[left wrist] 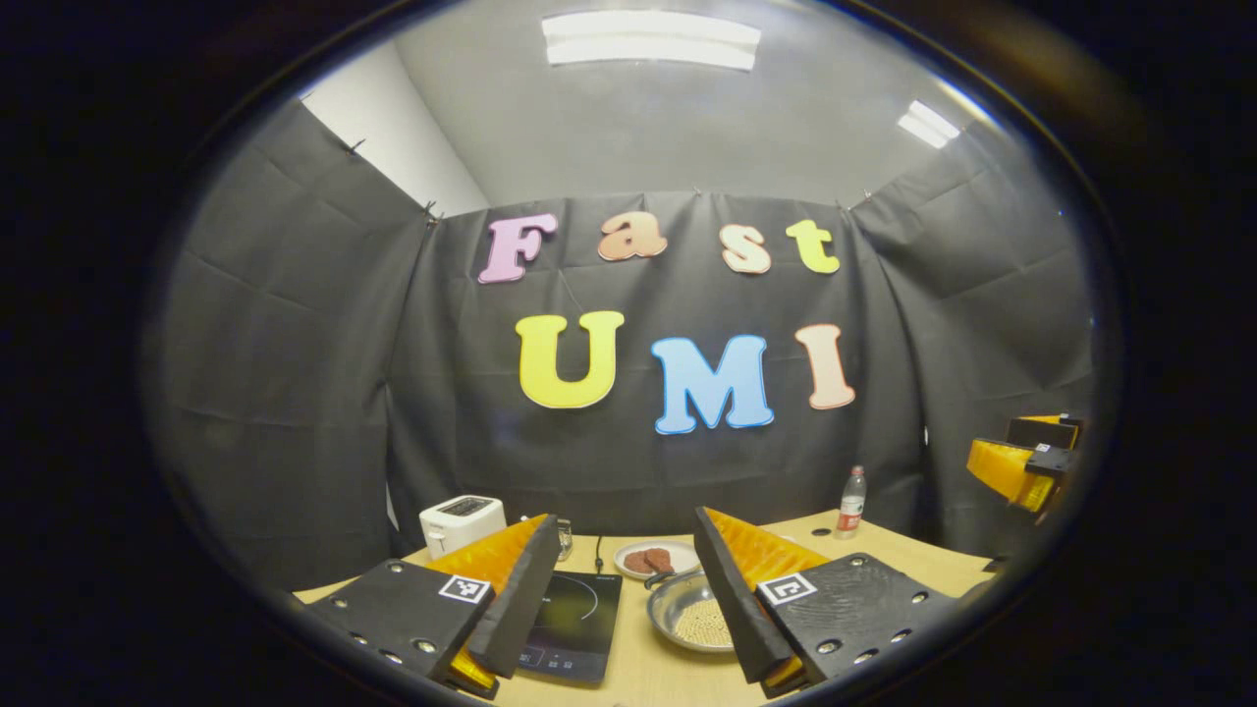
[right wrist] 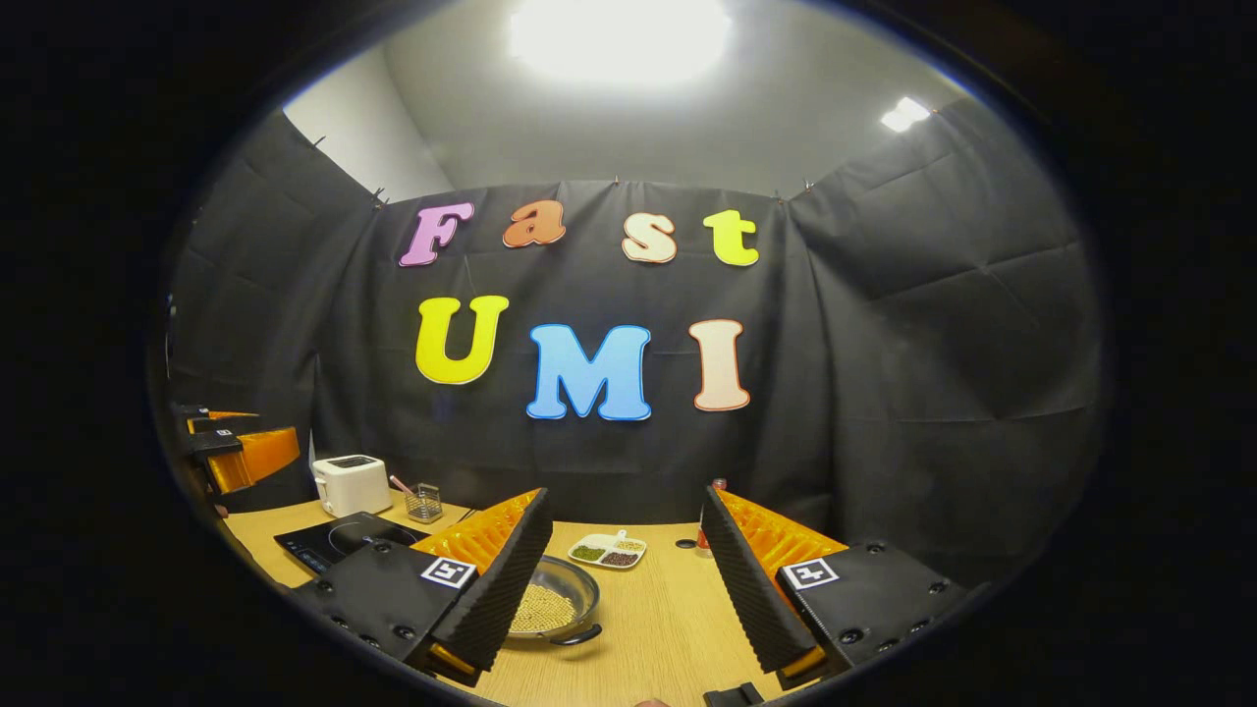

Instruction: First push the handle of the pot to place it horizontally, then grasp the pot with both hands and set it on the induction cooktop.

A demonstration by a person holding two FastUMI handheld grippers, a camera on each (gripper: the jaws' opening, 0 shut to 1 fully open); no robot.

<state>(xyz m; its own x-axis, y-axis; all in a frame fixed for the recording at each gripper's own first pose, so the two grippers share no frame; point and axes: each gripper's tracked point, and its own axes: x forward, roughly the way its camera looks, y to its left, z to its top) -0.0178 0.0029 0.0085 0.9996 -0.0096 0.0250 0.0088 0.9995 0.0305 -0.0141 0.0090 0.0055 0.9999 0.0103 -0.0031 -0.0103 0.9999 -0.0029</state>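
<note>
A round metal pot [left wrist: 690, 617] holding pale beans sits on the wooden table [left wrist: 913, 555], just right of the black induction cooktop [left wrist: 574, 617]. A short dark handle [left wrist: 660, 578] sticks out from the pot's far left rim. My left gripper [left wrist: 626, 520] hovers open above the table, with cooktop and pot showing between its fingers. In the right gripper view the pot [right wrist: 553, 601] lies partly behind the left finger, its dark handle [right wrist: 579, 636] on the near side, and the cooktop [right wrist: 337, 539] lies far left. My right gripper [right wrist: 625, 496] is open and holds nothing.
A white toaster [left wrist: 462, 521] and a glass [left wrist: 565, 538] stand behind the cooktop. A plate of brown food [left wrist: 656, 561] lies beyond the pot, a bottle [left wrist: 851, 502] at the back right. A wire basket [right wrist: 424, 502] and a divided dish [right wrist: 609, 551] are on the table.
</note>
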